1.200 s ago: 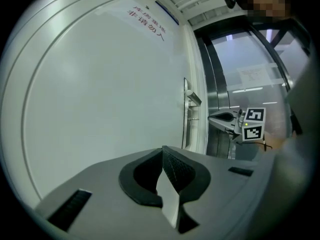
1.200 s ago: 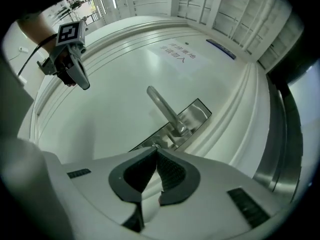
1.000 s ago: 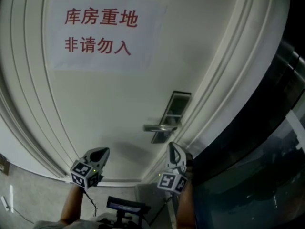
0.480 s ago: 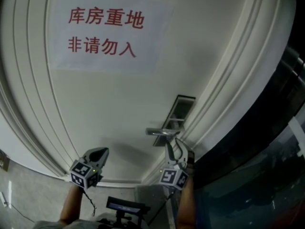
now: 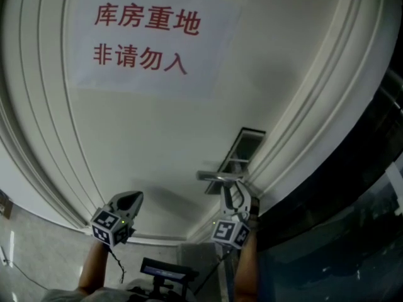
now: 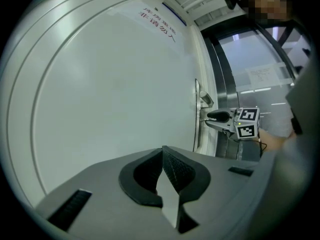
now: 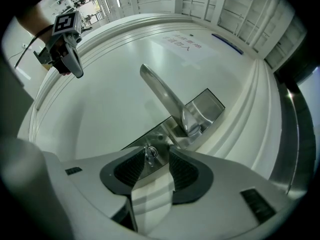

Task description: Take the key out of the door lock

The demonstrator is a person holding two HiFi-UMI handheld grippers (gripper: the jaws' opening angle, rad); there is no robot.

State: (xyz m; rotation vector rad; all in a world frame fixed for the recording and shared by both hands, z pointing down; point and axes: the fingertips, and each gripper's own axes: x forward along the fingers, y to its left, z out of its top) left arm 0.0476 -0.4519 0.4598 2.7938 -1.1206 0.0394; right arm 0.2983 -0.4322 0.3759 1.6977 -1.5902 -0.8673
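Observation:
A small silver key (image 7: 149, 153) sticks out of the keyhole in the steel lock plate (image 7: 200, 109), just below the lever handle (image 7: 162, 101). My right gripper (image 7: 152, 160) is open. Its jaws have just been opening, and the key lies in the gap between the pads without either pad pressing on it. From the head view, the right gripper (image 5: 232, 191) points at the door right under the handle (image 5: 217, 176). My left gripper (image 5: 129, 201) hangs to the left, away from the lock, with its pads together and nothing in them (image 6: 162, 154).
The white panelled door (image 5: 157, 137) carries a paper sign (image 5: 148, 39) with red characters. A raised moulding runs past the lock plate on the right. Beyond it stands a dark glass panel (image 5: 340, 219). A person's forearms hold both grippers.
The right gripper's jaws went from shut to wide open and it edged closer to the lock plate under the handle. The left gripper stayed where it was.

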